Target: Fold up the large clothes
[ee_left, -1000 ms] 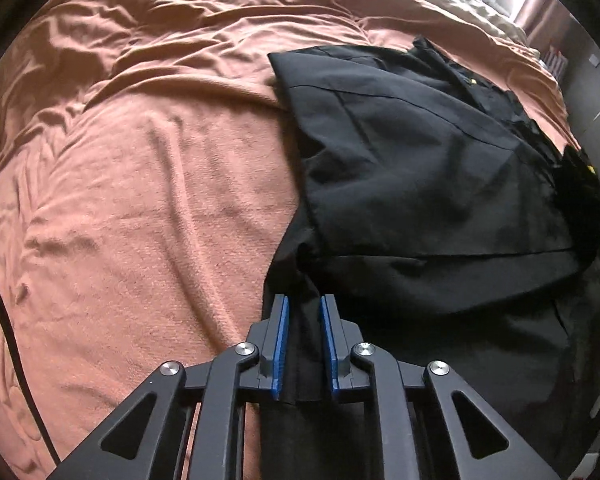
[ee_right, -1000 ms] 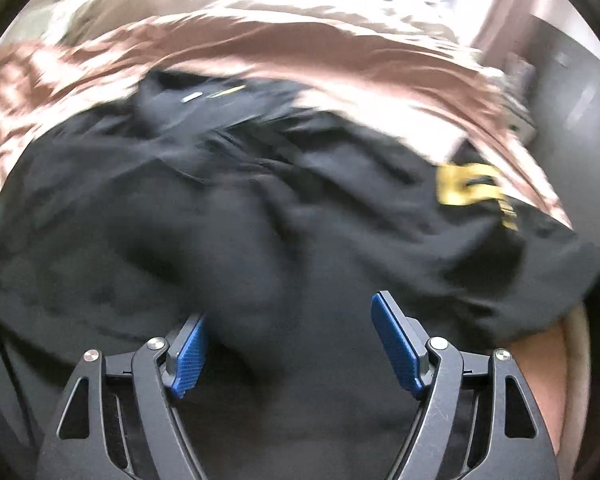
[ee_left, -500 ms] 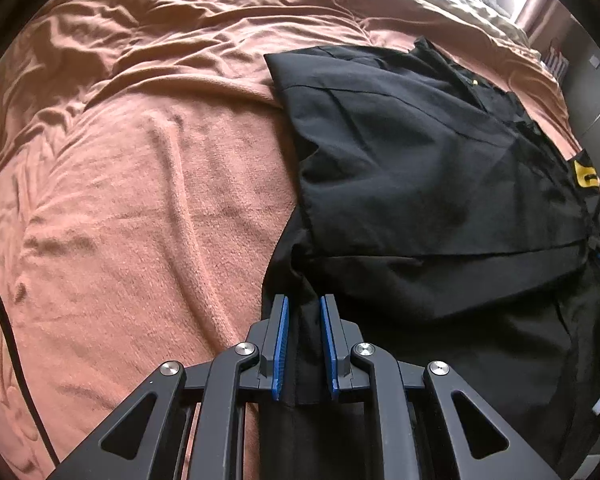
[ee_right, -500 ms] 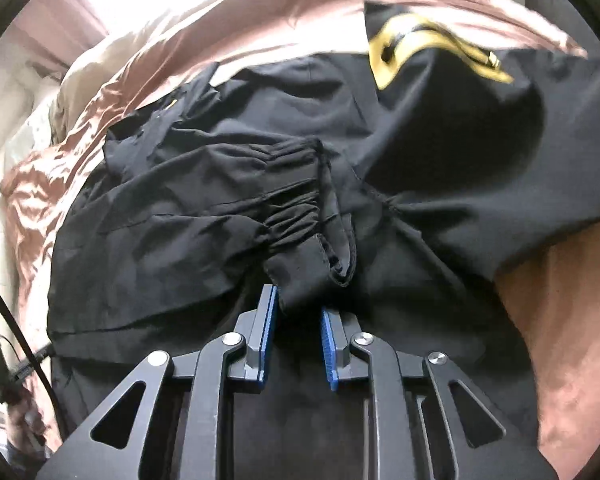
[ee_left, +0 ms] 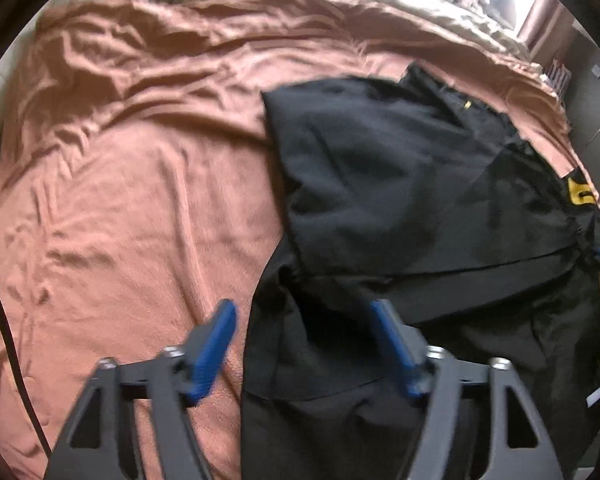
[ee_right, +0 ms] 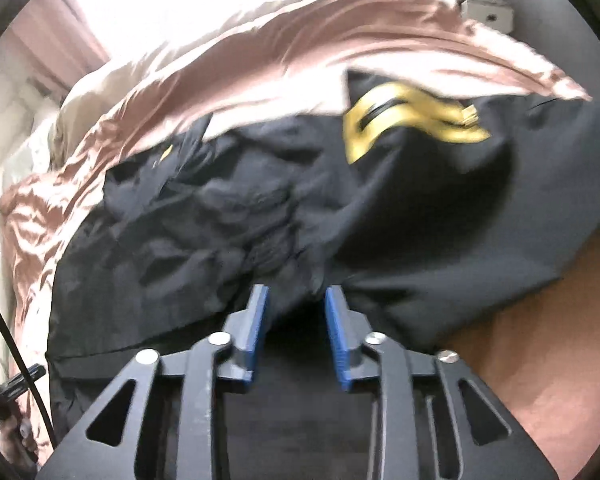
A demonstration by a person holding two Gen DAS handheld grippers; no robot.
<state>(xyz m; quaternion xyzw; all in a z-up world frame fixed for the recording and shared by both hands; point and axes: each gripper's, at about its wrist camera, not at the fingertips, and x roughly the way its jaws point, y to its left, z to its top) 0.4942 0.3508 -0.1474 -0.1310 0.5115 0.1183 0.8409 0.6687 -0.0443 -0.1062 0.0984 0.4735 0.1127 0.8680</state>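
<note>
Looking down your left gripper point(ee_left: 304, 312), you see its blue pads spread wide; the jaws have just been opening, and the pads touch no cloth. The black jacket point(ee_left: 400, 184) lies under and between them, its left edge running up the gap, with the left pad point(ee_left: 216, 340) over the bare orange blanket point(ee_left: 120, 200). The jacket sits on the right half of the blanket, one flap folded over the body, and a yellow patch point(ee_left: 580, 192) shows at its far right edge. A dark cable point(ee_left: 4, 320) curves down the left side of this view.

In the right wrist view your right gripper point(ee_right: 296, 300) is partly parted; its jaws have just been opening too. A bunched, gathered fold of the jacket point(ee_right: 220, 232) reaches down to the tips and into the gap, but the picture is blurred and you cannot tell whether the pads point(ee_right: 336, 320) press on it. The large yellow emblem point(ee_right: 404, 116) lies on the far side of the jacket, near the pinkish blanket point(ee_right: 300, 52) behind it. More orange blanket shows at lower right.
</note>
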